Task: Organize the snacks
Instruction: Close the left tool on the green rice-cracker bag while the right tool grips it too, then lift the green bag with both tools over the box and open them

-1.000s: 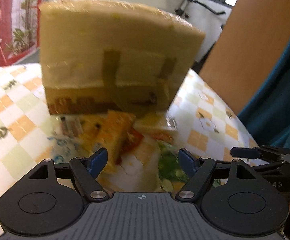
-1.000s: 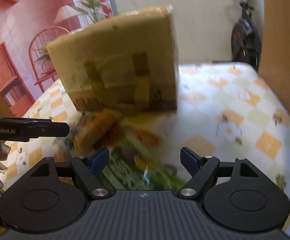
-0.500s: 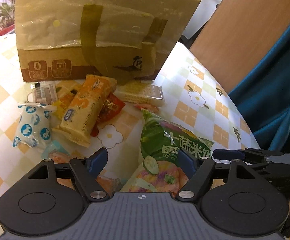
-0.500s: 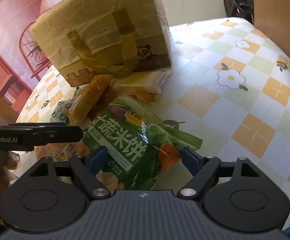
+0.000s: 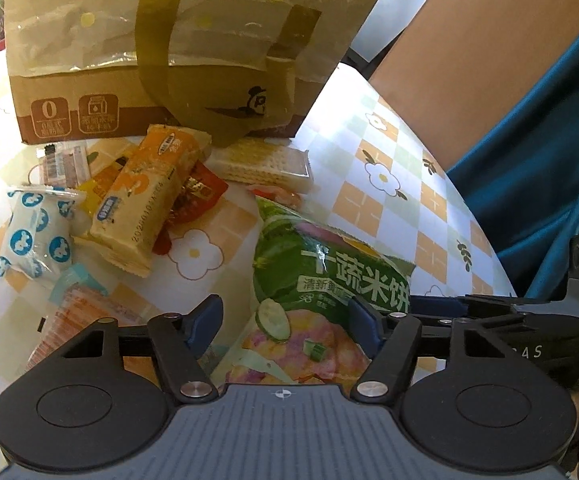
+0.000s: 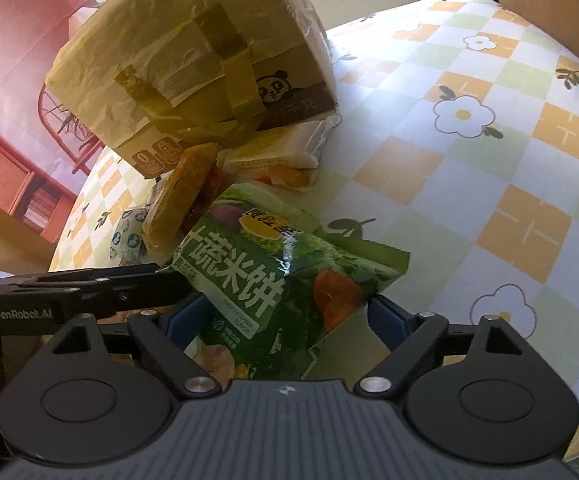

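Note:
A green rice-cracker bag lies on the checked tablecloth in front of a pile of small snacks. My left gripper hangs low over its near end, jaws closing. The bag sits between them; the right pad is at the bag's edge and the left pad is clear of it. From the other side my right gripper straddles the same green bag, wide open and not pressing it. A tan paper carrier bag stands behind the pile. The left gripper's finger reaches in beside the bag in the right wrist view.
The pile holds an orange-yellow pack, a blue-and-white pack, a wafer pack, a red sachet and a pink striped pack. The table's edge curves at the right, with teal cloth beyond it.
Both grippers have sunk and tipped down from the paper bag to the snacks. The green bag now lies between both pairs of jaws. The left jaws have narrowed.

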